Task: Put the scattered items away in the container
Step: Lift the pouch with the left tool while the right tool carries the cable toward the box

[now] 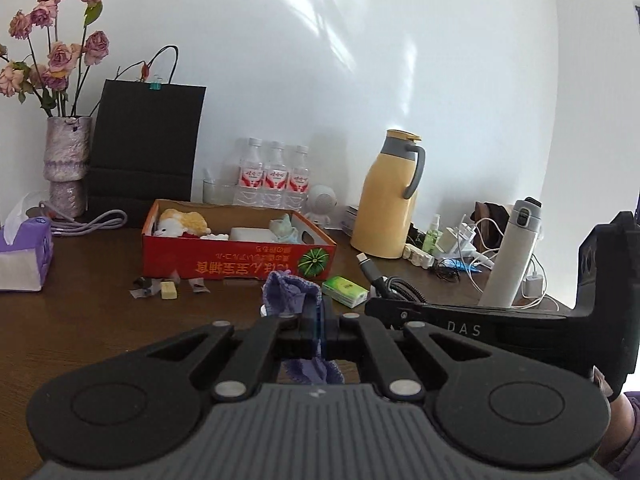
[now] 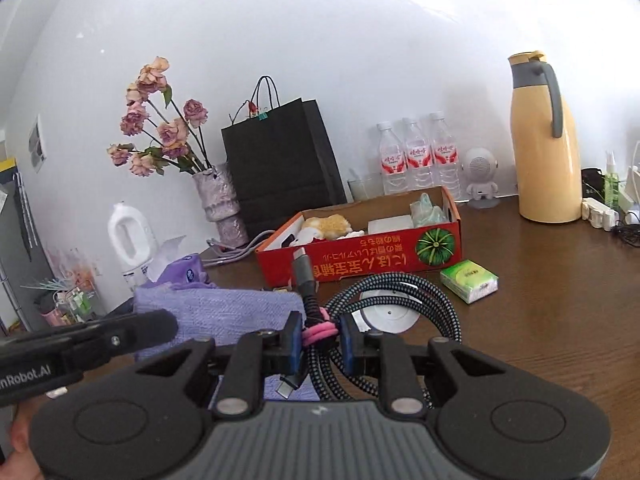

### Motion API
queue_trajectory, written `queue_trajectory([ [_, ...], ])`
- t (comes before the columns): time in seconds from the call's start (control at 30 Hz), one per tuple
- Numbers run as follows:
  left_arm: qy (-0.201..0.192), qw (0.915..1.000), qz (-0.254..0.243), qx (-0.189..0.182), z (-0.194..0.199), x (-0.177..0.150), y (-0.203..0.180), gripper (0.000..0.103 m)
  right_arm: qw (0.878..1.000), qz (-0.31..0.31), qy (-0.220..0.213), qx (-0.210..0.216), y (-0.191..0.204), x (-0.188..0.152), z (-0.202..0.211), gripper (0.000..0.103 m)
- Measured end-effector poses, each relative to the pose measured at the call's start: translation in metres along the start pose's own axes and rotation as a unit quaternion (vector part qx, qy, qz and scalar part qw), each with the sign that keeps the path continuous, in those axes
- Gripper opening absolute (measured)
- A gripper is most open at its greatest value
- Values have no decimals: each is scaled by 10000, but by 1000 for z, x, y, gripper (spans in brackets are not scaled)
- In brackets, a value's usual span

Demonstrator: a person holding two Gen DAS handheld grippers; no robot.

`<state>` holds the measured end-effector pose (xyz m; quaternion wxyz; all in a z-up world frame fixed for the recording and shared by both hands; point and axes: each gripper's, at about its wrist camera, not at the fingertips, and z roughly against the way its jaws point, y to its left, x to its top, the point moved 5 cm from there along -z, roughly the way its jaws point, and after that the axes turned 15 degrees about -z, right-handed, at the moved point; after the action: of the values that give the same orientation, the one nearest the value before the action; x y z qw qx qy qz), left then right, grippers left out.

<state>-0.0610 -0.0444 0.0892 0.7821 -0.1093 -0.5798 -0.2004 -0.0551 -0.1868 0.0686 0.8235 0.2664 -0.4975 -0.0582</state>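
My left gripper (image 1: 318, 314) is shut on a purple cloth (image 1: 290, 290), held above the brown table. That cloth (image 2: 216, 312) also shows in the right wrist view, beside the left gripper (image 2: 162, 324). My right gripper (image 2: 320, 334) is shut on a coiled braided cable (image 2: 400, 292) at its pink tie, one plug sticking up. The cable (image 1: 394, 284) sits at the right gripper (image 1: 376, 305) in the left wrist view. Ahead lies the open red cardboard box (image 1: 240, 258), with a plush toy and other small items inside. A green tissue pack (image 2: 470, 280) lies by the box (image 2: 360, 258).
Wrappers and a small yellow candy (image 1: 168, 290) lie before the box. A white disc (image 2: 386, 316) lies under the cable. A yellow jug (image 1: 386, 204), white flask (image 1: 512, 256), water bottles (image 1: 276, 176), black bag (image 1: 146, 144), flower vase (image 1: 68, 160) and purple tissue box (image 1: 24, 256) line the back.
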Motion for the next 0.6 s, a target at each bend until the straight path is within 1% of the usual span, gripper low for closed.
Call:
queue_trajectory([
  [0.07, -108, 9999, -67, -57, -2, 5, -2, 2, 10000, -3, -34, -64, -3, 3, 3, 19],
  [0.13, -343, 9990, -262, -102, -5, 15, 0, 2, 9999, -34, -102, -104, -7, 10, 2, 19],
  [0.2, -539, 9971, -530, 15, -12, 28, 4, 2, 9994, 102, -191, -256, -9, 17, -3, 19],
  [0.23, -560, 9965, -611, 63, -17, 34, 7, 2, 9990, 192, -230, -332, -10, 20, -5, 19],
  [0.27, -550, 9964, -637, 113, -22, 39, 11, 2, 9988, 245, -199, -381, -11, 21, -9, 19],
  [0.3, -537, 9965, -617, 150, -26, 42, 15, 2, 9991, 190, -15, -367, -14, 21, -16, 18],
  [0.33, -510, 9969, -581, 147, -31, 42, 19, 2, 9995, -90, 216, -212, -21, 21, -23, 18],
  [0.37, -435, 9976, -521, 140, -37, 39, 23, 2, 9979, -502, 400, 23, -31, 21, -27, 19],
  [0.4, -318, 9984, -442, 157, -42, 33, 26, 2, 9944, -849, 595, 221, -41, 19, -33, 18],
  [0.43, -173, 9991, -358, 157, -47, 25, 30, 2, 9914, -1020, 784, 260, -49, 15, -39, 18],
  [0.47, -9, 9996, -245, 159, -53, 16, 33, 2, 9841, -1404, 1022, 381, -60, 11, -45, 18],
  [0.5, 165, 9997, -109, 175, -57, 5, 38, 2, 9684, -2026, 1208, 808, -71, 9, -47, 19],
  [0.53, 333, 9992, -9, 200, -61, -6, 42, 2, 9603, -2251, 1325, 983, -75, 6, -49, 19],
  [0.57, 503, 9983, 54, 274, -65, -16, 47, 2, 9733, -1774, 1338, 573, -69, 5, -51, 19],
  [0.6, 662, 9970, 133, 389, -67, -26, 54, 2, 9871, -902, 1311, -158, -59, 1, -56, 19],
])
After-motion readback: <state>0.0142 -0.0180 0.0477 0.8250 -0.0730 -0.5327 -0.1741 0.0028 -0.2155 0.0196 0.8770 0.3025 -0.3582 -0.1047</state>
